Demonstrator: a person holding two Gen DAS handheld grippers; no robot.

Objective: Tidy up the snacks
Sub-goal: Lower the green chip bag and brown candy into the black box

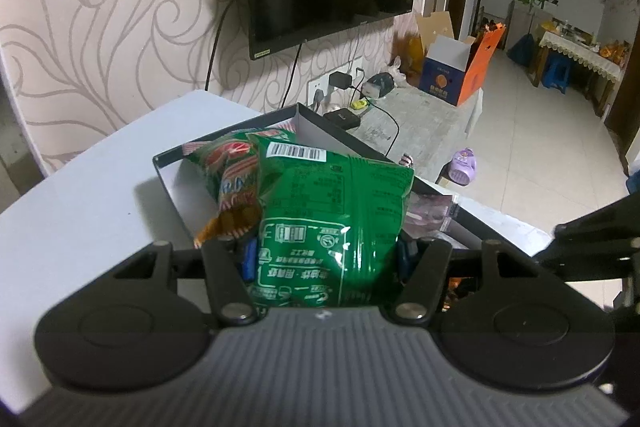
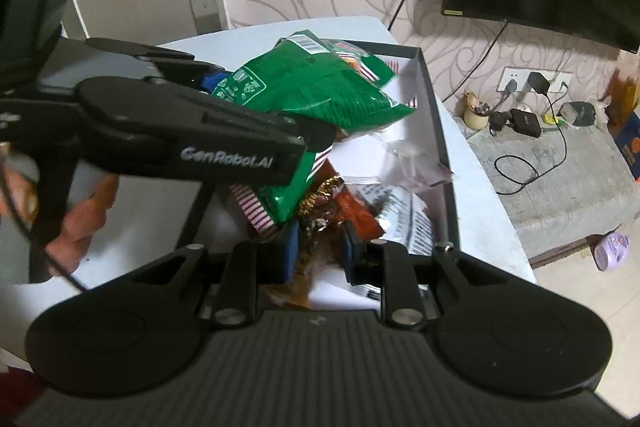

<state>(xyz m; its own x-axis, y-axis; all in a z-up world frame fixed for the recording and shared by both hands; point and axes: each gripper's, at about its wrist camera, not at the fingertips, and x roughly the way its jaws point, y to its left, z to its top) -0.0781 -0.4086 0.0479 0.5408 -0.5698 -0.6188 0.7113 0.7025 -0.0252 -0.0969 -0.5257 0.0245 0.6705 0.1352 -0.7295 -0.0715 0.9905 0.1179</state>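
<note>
Clamping green snack bag (image 1: 332, 211), left gripper (image 1: 326, 255) holds it above black-rimmed box (image 1: 320, 131); right gripper (image 2: 318, 251) pinches gold-brown wrapper (image 2: 316, 203) inside box.

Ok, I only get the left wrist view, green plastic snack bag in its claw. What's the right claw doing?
Observer: The right claw is shut on a crinkly brown-and-gold foil wrapper over the black-walled shallow box.
Operator: How does the bag sit?
Observer: Side on, the green plastic snack bag juts from the left claw, above the other snacks.
Operator: Anything else?
Observer: A silver packet with black stripes lies beside the right claw.
</note>
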